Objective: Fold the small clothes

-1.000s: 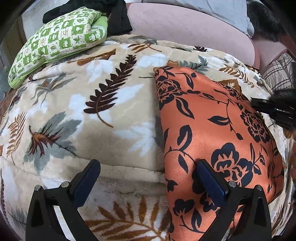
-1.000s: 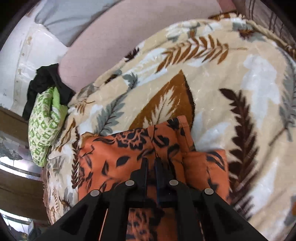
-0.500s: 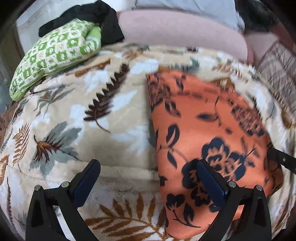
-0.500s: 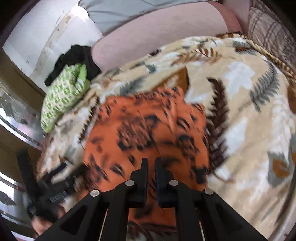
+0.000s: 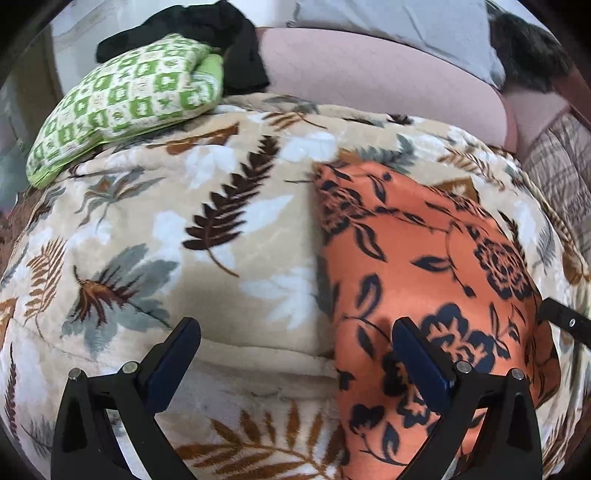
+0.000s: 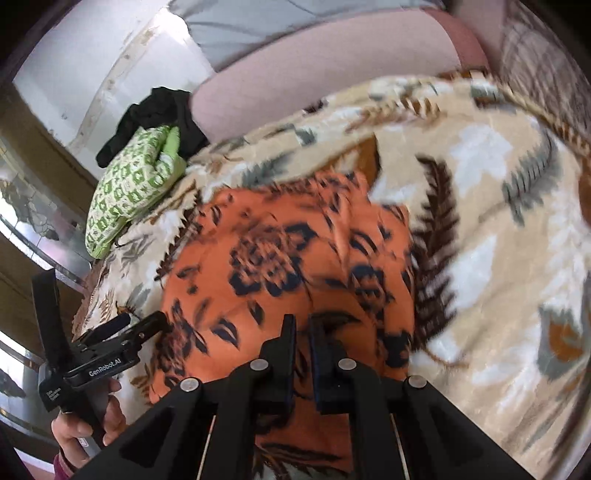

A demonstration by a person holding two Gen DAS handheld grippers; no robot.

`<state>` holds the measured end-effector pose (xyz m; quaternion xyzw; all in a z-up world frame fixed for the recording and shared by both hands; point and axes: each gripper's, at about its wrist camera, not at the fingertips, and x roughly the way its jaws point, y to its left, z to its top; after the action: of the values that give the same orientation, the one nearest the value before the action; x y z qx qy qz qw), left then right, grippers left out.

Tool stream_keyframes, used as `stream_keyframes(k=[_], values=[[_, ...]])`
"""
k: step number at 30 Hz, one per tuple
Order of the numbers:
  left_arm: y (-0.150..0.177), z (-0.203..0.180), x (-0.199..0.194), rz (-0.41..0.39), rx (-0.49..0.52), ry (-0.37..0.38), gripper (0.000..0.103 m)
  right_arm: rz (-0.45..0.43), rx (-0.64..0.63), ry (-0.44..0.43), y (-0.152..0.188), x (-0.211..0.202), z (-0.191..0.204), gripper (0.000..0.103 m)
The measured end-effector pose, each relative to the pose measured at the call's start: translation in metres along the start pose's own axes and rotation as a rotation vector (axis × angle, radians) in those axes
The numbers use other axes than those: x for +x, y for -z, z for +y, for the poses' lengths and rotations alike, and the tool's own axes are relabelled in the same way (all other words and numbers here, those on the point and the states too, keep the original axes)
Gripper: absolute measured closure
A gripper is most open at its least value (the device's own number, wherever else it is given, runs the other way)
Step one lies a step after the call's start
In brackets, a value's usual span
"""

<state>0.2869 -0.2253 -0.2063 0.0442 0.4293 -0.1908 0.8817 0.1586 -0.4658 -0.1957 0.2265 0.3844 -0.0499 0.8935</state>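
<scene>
An orange garment with a dark floral print [image 5: 424,258] lies folded flat on the leaf-patterned blanket [image 5: 221,240]. It also shows in the right wrist view [image 6: 288,266]. My left gripper [image 5: 295,350] is open and empty, its right finger over the garment's left edge, its left finger over the blanket. It also shows in the right wrist view [image 6: 144,325] at the garment's left side. My right gripper [image 6: 302,325] has its jaws nearly together with a thin gap, above the garment's near part. I see no cloth between them. Part of it shows at the right edge of the left wrist view.
A green and white patterned folded cloth [image 5: 125,107] lies at the far left of the blanket with a black garment [image 5: 207,33] behind it. A pink cushion [image 5: 369,74] and a grey pillow [image 5: 406,26] run along the back. A plaid cover [image 5: 561,177] is at right.
My right gripper has let go of the garment's far edge and pulled back toward the near side. The garment now lies flat. My left gripper has stayed open and hardly moved.
</scene>
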Motion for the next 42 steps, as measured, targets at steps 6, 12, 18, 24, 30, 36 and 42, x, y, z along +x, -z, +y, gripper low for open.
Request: stream_keyframes(k=[6,12,18,24,30,36,42], values=[[-0.003,0.021,0.016,0.058,-0.066,-0.047,0.0,-0.02,-0.042,0.021,-0.032,0.012,0.031,0.093],[0.003,0.015,0.037,0.135,-0.03,-0.111,0.0,0.126,-0.03,0.121,-0.031,0.069,0.028,0.093],[0.001,0.019,0.026,0.103,-0.055,-0.073,0.0,0.104,-0.013,0.092,-0.03,0.058,0.026,0.093],[-0.001,0.017,0.003,0.035,-0.05,-0.003,0.0,0.074,-0.063,0.075,-0.011,0.012,0.032,0.093],[0.011,-0.005,-0.012,0.011,0.045,0.023,0.0,0.067,-0.084,0.056,0.018,-0.022,0.034,0.093],[0.036,-0.029,-0.01,0.058,0.161,-0.024,0.0,0.111,-0.064,0.143,0.045,-0.006,0.017,0.093],[0.039,-0.023,0.008,0.115,0.11,0.024,0.0,0.108,-0.089,0.115,0.049,0.015,0.004,0.093]])
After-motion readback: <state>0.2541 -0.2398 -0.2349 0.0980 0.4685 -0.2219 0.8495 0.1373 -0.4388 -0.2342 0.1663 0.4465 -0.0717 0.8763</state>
